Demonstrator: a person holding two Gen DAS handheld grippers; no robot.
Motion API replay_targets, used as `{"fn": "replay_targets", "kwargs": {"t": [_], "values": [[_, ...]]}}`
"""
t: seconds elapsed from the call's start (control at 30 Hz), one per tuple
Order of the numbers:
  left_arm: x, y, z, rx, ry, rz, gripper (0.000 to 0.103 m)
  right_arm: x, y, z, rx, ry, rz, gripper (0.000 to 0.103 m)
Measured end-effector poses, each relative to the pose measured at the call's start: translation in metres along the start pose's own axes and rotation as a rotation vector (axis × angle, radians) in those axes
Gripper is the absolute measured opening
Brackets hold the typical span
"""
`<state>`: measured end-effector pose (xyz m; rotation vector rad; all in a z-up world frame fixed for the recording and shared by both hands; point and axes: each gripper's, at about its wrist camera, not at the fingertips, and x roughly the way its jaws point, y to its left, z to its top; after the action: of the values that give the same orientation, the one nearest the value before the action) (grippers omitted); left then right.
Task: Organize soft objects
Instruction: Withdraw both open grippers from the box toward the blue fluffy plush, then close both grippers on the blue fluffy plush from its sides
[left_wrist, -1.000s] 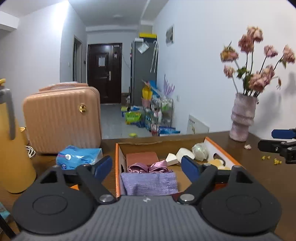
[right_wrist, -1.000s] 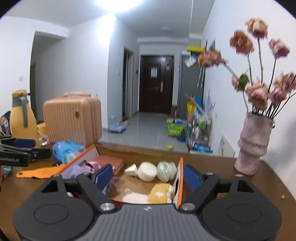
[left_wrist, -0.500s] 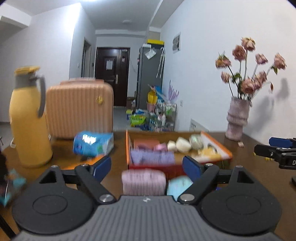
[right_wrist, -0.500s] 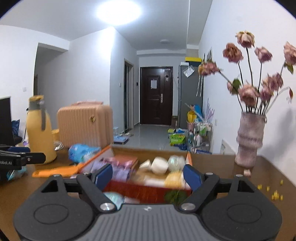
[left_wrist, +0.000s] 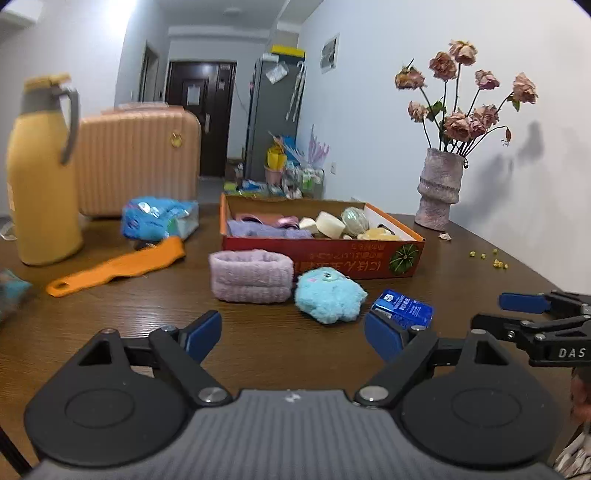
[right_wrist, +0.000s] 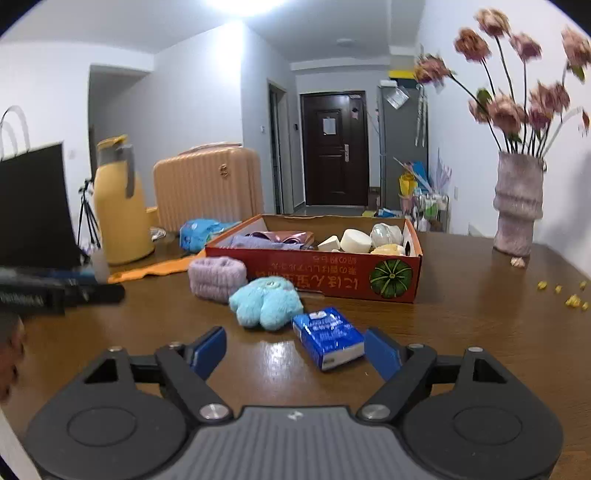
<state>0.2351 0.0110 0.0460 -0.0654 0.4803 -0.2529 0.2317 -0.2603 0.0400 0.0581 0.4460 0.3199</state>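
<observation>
plushie, headband and tissue pack wait beside the box; my left jaws gape empty, right jaws are narrowing, nothing gripped.

The blurred dark left claw smears along the right wrist view's left edge, its jaw spacing unreadable. A teal soft thing is blurred and cropped at the left wrist view's left edge. The red-and-orange cardboard box hides the lower parts of its contents. The small blue tissue packet sits partly behind a blue fingertip pad.
</observation>
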Motion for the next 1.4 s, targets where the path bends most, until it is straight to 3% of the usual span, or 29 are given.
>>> {"fn": "replay_targets", "kwargs": {"t": [0.2,0.37,0.53,0.6,0.63,0.7,1.1,1.17,1.27,1.4], "values": [[0.076,0.000,0.017,-0.045,0.091,-0.043,0.075,0.061,-0.012,0.019,0.047,0.042,0.059,0.060],[0.140,0.009,0.026,-0.088,0.188,-0.101,0.072,0.129,-0.024,0.043,0.107,0.086,0.135,0.057],[0.173,0.023,0.021,-0.137,0.242,-0.139,0.053,0.189,-0.034,0.046,0.146,0.183,0.178,0.053],[0.178,0.029,0.016,-0.173,0.252,-0.196,0.038,0.203,-0.038,0.042,0.169,0.211,0.209,0.045],[0.179,0.033,0.014,-0.197,0.251,-0.218,0.036,0.206,-0.039,0.039,0.184,0.222,0.229,0.041],[0.179,0.036,0.013,-0.216,0.250,-0.235,0.034,0.209,-0.042,0.034,0.228,0.217,0.271,0.033],[0.176,0.038,0.018,-0.245,0.250,-0.246,0.032,0.202,-0.029,0.037,0.158,0.175,0.241,0.029],[0.158,0.035,0.026,-0.251,0.223,-0.253,0.032,0.186,-0.019,0.043,0.141,0.150,0.225,0.028],[0.116,0.022,0.028,-0.184,0.170,-0.259,0.032,0.148,-0.009,0.049,0.135,0.112,0.233,0.028],[0.074,0.006,0.002,-0.183,0.212,-0.290,0.031,0.094,0.003,0.027,0.132,0.127,0.224,0.028]]}}
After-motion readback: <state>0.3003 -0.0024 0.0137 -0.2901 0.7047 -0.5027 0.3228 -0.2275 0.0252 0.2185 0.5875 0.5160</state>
